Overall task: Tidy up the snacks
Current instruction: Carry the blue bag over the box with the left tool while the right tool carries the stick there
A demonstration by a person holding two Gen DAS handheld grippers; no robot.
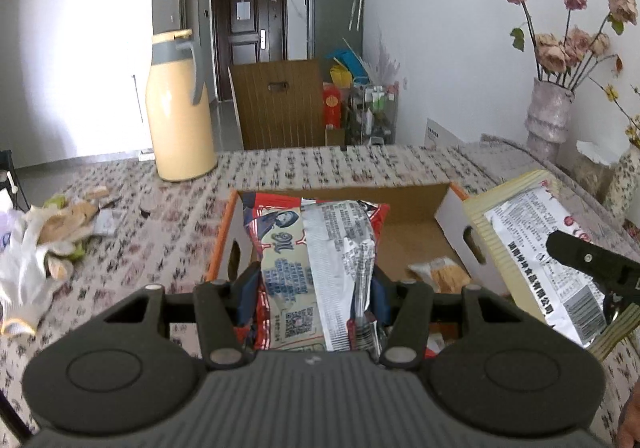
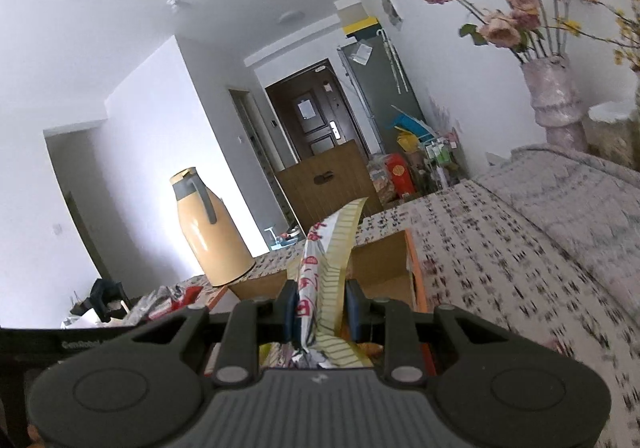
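1. Bench [image 1: 120, 208]: covered with a patterned cloth. A cream jug [image 1: 178, 108] stands at its far left, a vase of dried flowers [image 1: 550, 116] at its far right, and a heap of gloves and wrappers [image 1: 36, 248] lies on its left side.
2. Cardboard box [image 1: 456, 216]: open top, orange-edged rim, hand slots in the side walls. It sits mid-bench, straight ahead of both grippers. Floor mostly bare; one small packet [image 1: 440, 272] lies inside near the right wall.
3. Red-and-silver snack bag [image 1: 320, 260]: upright, held over the near left part of the box. The left gripper [image 1: 314, 292] is closed on it at a middling width, pads pressing both sides of the crinkled pouch.
4. Striped snack bag [image 1: 532, 252]: held just outside the box's right wall, printed back facing up in the left wrist view. The right gripper [image 2: 320, 312] is nearly closed, pinching the thin bag edge-on between its blue pads.
5. Step in hand, as judged: carrying both bags for placement in the box.
6. Method notes:
   - Set the red-and-silver bag against the left wall, standing on edge, to leave floor space.
   - Bring the striped bag over the right wall before lowering; its edge could catch the rim.
   - Avoid covering the small packet.
   - Release only once each bag rests on the box floor; foil is slippery and may topple.
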